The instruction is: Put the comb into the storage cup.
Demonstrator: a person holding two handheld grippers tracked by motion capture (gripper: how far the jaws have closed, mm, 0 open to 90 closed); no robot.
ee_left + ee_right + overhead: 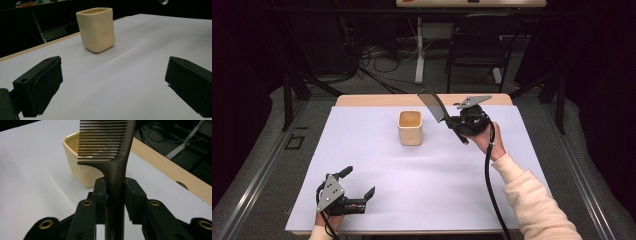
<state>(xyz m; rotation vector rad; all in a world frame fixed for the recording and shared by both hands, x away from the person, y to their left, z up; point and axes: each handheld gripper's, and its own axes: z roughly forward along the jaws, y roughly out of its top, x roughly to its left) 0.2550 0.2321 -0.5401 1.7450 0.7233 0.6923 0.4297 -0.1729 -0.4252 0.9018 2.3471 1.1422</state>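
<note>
Comb (pixel 110 147) pinched by right gripper (pixel 458 123) beside cup (pixel 410 127), left gripper (pixel 357 185) fingers spread over bare sheet (pixel 437 175)

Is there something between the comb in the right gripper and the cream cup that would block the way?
Nothing visible blocks it. The right gripper holds the comb in the air beside the cup, whose open mouth looks empty. The left gripper rests far off, near the table's front edge.

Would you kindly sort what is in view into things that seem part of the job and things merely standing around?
Seemingly in the job:
comb, clamped in the right gripper
cream cup
left gripper, open, resting near the table's front edge

Standing around:
chair
floor cables
</note>
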